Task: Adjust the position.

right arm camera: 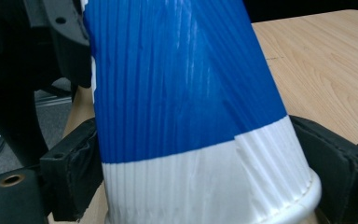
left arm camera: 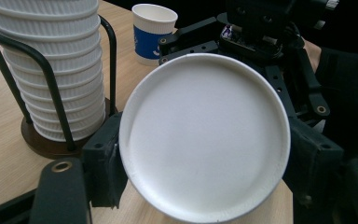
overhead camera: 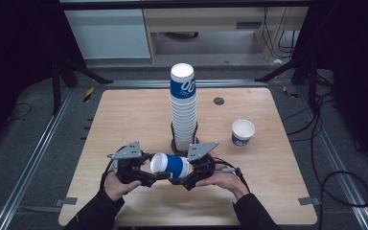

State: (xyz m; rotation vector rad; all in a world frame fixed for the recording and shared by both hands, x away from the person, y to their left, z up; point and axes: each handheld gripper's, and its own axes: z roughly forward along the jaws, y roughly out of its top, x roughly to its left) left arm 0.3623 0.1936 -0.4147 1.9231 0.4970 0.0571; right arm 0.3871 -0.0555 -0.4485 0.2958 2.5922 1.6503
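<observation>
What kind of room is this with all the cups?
Probably a test or recording room, not a kitchen. A lone wooden table sits between metal rails on a grey floor, cables trail around it, and dark curtains hang at the sides. A tall cup stack stands ready for practice.

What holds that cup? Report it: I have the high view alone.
Observer: In the left gripper view, the left gripper has its pads against the rim of the cup's round white end.
Operator: Now the right one.
Observer: In the right gripper view, the right gripper presses the cup's ribbed wall from both sides, at the white band.
Operator: Check the stack.
Observer: The stack stands inside black bars on a dark round base.
</observation>
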